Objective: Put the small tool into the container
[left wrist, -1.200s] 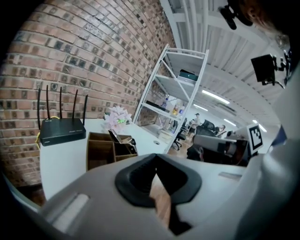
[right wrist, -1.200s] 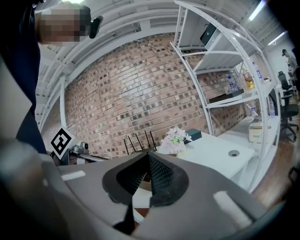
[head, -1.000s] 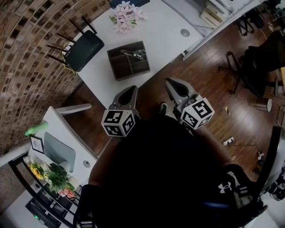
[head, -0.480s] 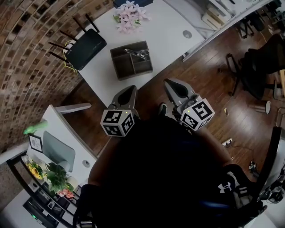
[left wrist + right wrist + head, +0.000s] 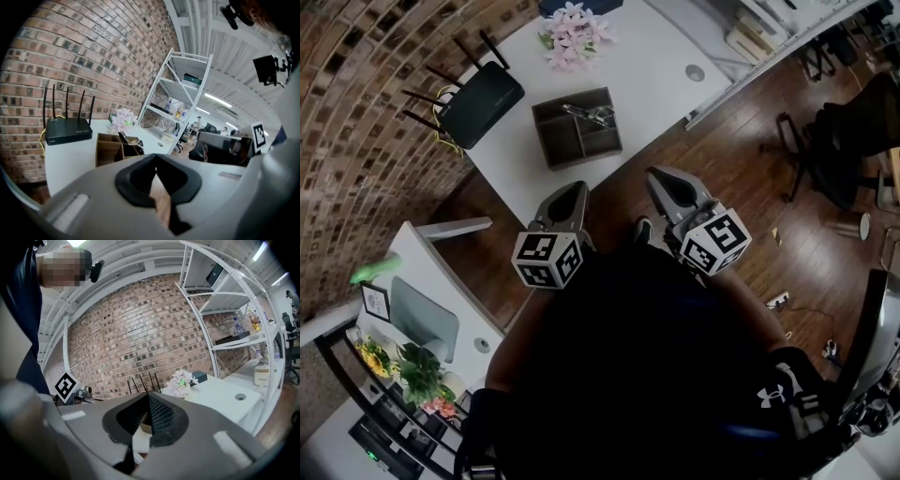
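The left gripper (image 5: 575, 190) and right gripper (image 5: 664, 178) both have their jaws pressed together on nothing. Over the last second they have barely stirred, staying drawn back near the person's body, well apart from the white table (image 5: 652, 66). There the small tool (image 5: 591, 113) lies inside the wooden container (image 5: 557, 142), toward its far side, so the task looks finished.

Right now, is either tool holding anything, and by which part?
Nothing is held: the left tool and the right tool are both shut and empty.
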`<state>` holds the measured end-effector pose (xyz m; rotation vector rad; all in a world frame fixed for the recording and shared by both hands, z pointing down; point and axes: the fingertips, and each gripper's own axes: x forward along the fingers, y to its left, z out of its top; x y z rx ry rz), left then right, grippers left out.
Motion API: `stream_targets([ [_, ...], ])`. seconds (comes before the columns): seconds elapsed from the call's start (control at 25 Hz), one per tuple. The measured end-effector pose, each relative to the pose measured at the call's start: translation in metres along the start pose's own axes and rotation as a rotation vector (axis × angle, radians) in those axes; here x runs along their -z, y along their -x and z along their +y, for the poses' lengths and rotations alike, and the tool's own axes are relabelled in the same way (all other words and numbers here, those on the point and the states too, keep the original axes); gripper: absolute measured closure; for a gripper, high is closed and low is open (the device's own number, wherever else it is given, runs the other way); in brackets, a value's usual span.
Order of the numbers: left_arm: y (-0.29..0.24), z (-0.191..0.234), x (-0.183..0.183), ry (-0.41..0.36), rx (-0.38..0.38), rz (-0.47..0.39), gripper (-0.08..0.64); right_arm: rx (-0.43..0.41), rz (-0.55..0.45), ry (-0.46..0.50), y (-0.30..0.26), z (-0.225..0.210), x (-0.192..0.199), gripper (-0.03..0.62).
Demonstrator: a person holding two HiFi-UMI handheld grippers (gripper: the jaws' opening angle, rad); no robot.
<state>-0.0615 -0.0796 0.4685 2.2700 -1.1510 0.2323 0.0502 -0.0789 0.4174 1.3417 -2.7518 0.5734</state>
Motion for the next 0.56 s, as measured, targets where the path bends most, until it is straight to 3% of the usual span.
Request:
stream_targets([
  [0.56,-0.0029,0.0000,-0.0005,0.003,-0.006,-0.002,0.557,-0.006,0.010,0.005,-0.0016,-0.0025,0.0012,0.583],
])
